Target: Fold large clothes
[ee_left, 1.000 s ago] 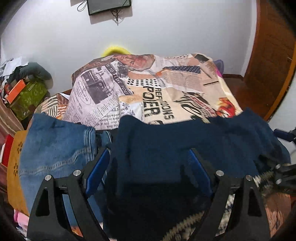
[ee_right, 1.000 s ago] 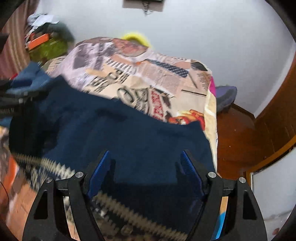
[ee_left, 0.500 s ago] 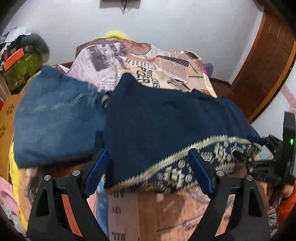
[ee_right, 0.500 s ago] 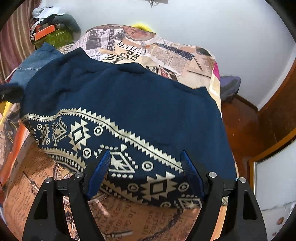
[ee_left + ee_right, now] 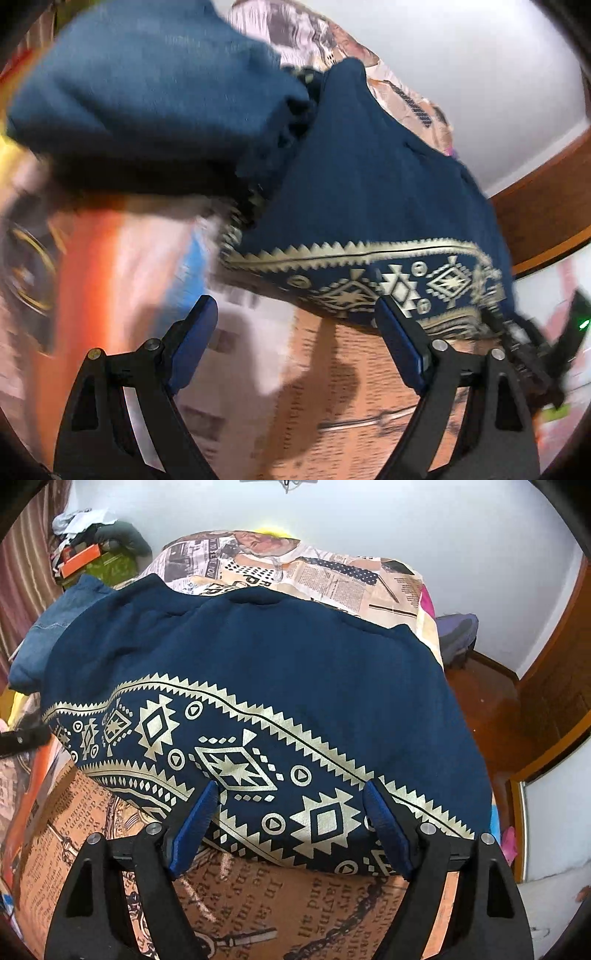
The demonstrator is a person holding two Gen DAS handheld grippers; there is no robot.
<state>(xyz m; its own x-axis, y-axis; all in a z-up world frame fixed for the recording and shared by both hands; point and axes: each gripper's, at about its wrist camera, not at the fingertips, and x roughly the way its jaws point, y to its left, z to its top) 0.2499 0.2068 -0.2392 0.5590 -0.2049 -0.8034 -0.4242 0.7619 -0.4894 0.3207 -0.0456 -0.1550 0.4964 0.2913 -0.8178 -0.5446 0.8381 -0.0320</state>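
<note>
i have the navy garment (image 5: 280, 657) lying folded on the bed (image 5: 325, 901), its gold patterned border (image 5: 236, 764) along the edge nearest me and the plain navy part running away toward the white wall (image 5: 424, 524); the bed wears a newspaper-print sheet, bare in front of the hem and again beyond the far edge of the cloth; my right claw (image 5: 290, 825) hangs over the near hem with its blue pads spread wide, the jaws having just been opening; the patterned border shows between them but the pads do not press on it, so i have hold of nothing there; my left claw (image 5: 291, 341) is also wide open and empty, over bare sheet just short of the garment's left corner, its right pad close against the border in the picture, though i cannot tell whether it touches; that view is blurred; from the left wrist i see the garment (image 5: 369, 177) stretching off to the right, and a heap of folded blue denim (image 5: 147, 92) beside it at upper left, the two touching or nearly so; in the right wrist view the denim (image 5: 55, 627) peeks out past the garment's far left corner; a wooden door (image 5: 554, 672) stands at the right.
</note>
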